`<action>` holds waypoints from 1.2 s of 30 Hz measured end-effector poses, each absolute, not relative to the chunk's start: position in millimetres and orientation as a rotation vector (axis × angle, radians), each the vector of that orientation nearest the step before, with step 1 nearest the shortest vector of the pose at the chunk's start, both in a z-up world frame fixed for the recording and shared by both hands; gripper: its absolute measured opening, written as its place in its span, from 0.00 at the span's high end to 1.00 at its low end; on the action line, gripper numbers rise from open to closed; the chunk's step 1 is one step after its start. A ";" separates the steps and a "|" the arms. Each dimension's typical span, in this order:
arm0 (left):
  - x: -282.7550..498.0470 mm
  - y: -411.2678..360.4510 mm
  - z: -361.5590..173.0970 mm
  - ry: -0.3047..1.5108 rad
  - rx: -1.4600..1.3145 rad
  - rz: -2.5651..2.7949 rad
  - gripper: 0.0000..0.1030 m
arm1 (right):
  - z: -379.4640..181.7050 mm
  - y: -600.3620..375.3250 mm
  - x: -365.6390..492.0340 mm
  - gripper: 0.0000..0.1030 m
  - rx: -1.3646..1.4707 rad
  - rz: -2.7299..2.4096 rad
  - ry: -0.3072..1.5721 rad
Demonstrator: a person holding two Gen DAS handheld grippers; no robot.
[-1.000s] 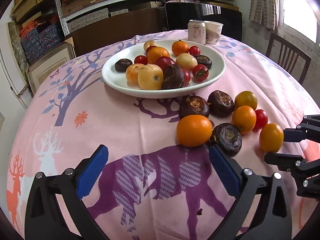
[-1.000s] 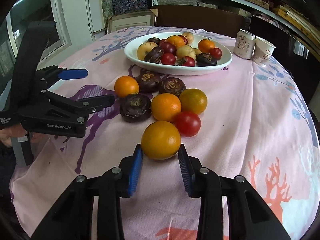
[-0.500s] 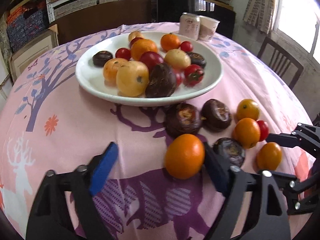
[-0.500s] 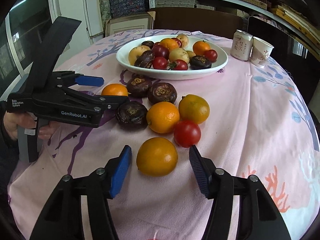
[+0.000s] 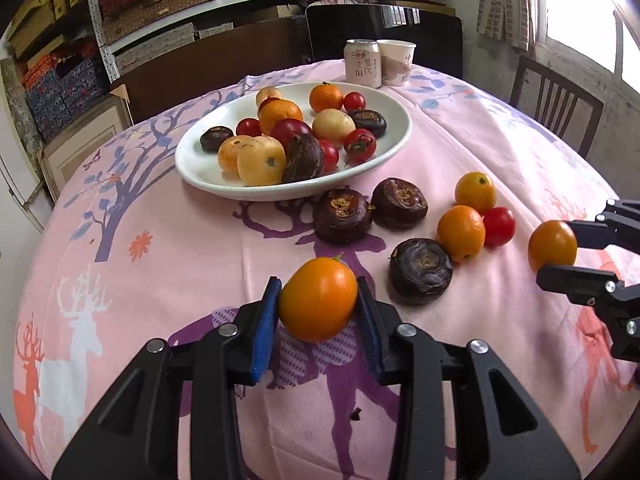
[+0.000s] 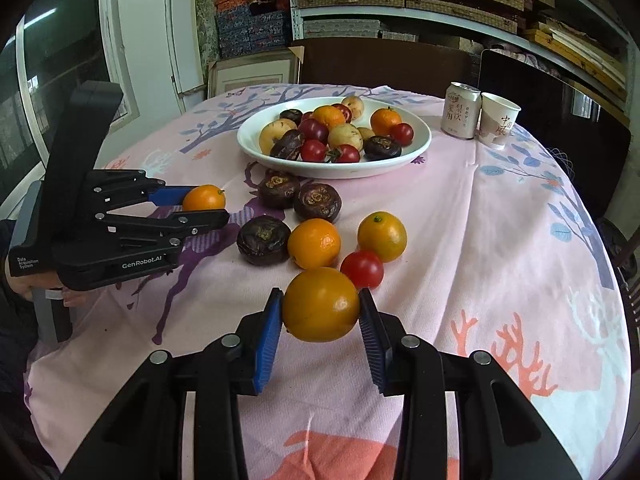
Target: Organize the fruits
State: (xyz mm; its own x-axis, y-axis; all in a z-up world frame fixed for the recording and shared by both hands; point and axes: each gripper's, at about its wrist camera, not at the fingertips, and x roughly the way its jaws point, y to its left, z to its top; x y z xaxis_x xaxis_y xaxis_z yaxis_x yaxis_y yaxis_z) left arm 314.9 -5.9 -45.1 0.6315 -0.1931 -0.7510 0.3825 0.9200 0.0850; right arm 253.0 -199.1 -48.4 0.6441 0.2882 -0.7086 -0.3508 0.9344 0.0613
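My left gripper (image 5: 318,285) has its blue pads pressed on a small orange (image 5: 318,306), held just above the pink cloth; its jaws are closing. My right gripper (image 6: 321,295) grips a second orange (image 6: 321,306) the same way, jaws closing too. Each gripper also shows in the other's view: the left gripper (image 6: 205,204) at the left, the right gripper (image 5: 555,249) at the right edge. A white plate (image 5: 200,168) full of mixed fruit stands farther back. Between the grippers and the plate lie three dark water chestnuts (image 5: 421,270), two oranges (image 5: 461,233) and a cherry tomato (image 5: 498,226).
A drink can (image 5: 362,63) and a paper cup (image 5: 396,62) stand behind the plate. A wooden chair (image 5: 556,100) is at the table's far right, and shelves with boxes line the back wall. A hand (image 6: 24,284) holds the left gripper at the table's left edge.
The left gripper went from wide open to shut on its orange and lifted it. The right gripper opened briefly around its orange, then shut on it again and raised it.
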 end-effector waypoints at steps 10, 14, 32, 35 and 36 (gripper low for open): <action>306.0 2.9 1.6 0.778 0.140 -0.259 0.65 | -10.5 -221.2 258.9 0.63 0.024 0.316 0.701; 312.2 -0.5 18.3 0.740 0.104 -0.252 0.65 | 5.5 -217.0 276.4 0.63 -0.031 0.280 0.643; 427.6 -10.4 39.7 0.666 0.075 -0.189 0.65 | 0.2 -199.8 418.3 0.63 0.036 0.312 0.649; 422.4 1.6 27.7 0.673 0.074 -0.181 0.65 | -3.8 -198.6 418.1 0.63 0.029 0.317 0.658; 420.4 5.5 22.8 0.678 0.068 -0.176 0.65 | -5.1 -199.5 417.5 0.63 0.039 0.320 0.665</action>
